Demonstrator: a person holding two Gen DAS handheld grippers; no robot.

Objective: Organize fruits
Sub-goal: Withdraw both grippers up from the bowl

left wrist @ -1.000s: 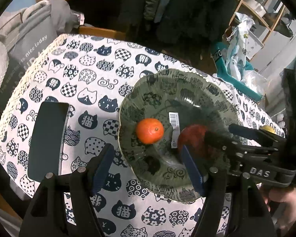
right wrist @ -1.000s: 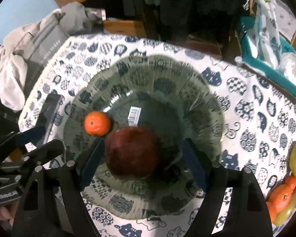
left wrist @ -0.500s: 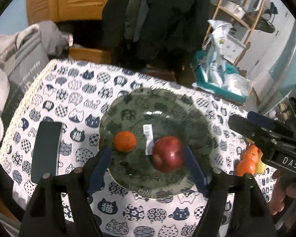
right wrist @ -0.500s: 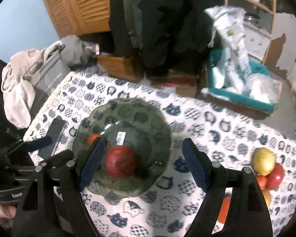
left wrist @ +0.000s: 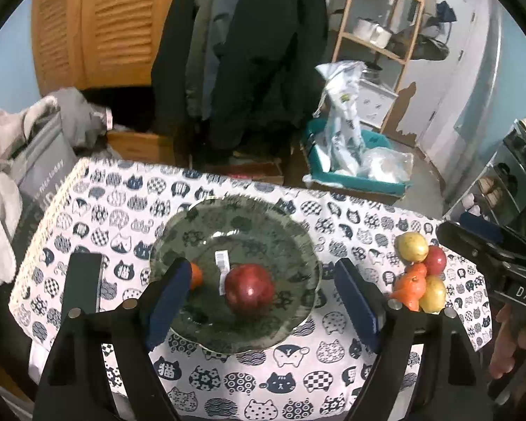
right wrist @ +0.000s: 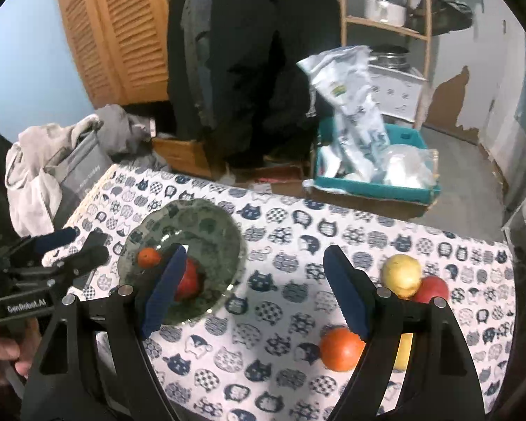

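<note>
A green glass plate (left wrist: pixel 263 217) sits on the cat-print tablecloth and holds a red apple (left wrist: pixel 249 288) and a small orange (left wrist: pixel 195 275). The plate also shows in the right wrist view (right wrist: pixel 207 224), with the apple (right wrist: pixel 190 283) and orange (right wrist: pixel 148 257). A pile of fruit lies to the right: a yellow fruit (right wrist: pixel 402 275), a red one (right wrist: pixel 434 289), an orange one (right wrist: pixel 341 348). The pile shows in the left wrist view (left wrist: pixel 417 273). My left gripper (left wrist: pixel 263 301) is open and empty, above the plate. My right gripper (right wrist: pixel 252 294) is open and empty, above the cloth between plate and pile.
A dark phone (left wrist: pixel 82 286) lies left of the plate. Beyond the table's far edge are a teal bin with bags (right wrist: pixel 371 179), dark hanging coats (left wrist: pixel 256 52) and a grey bag (left wrist: pixel 42 165). The table (right wrist: pixel 298 379) ends close in front.
Both grippers have pulled back and up from the plate. The right gripper has let go of the red apple, left on the plate, and shifted right toward the fruit pile.
</note>
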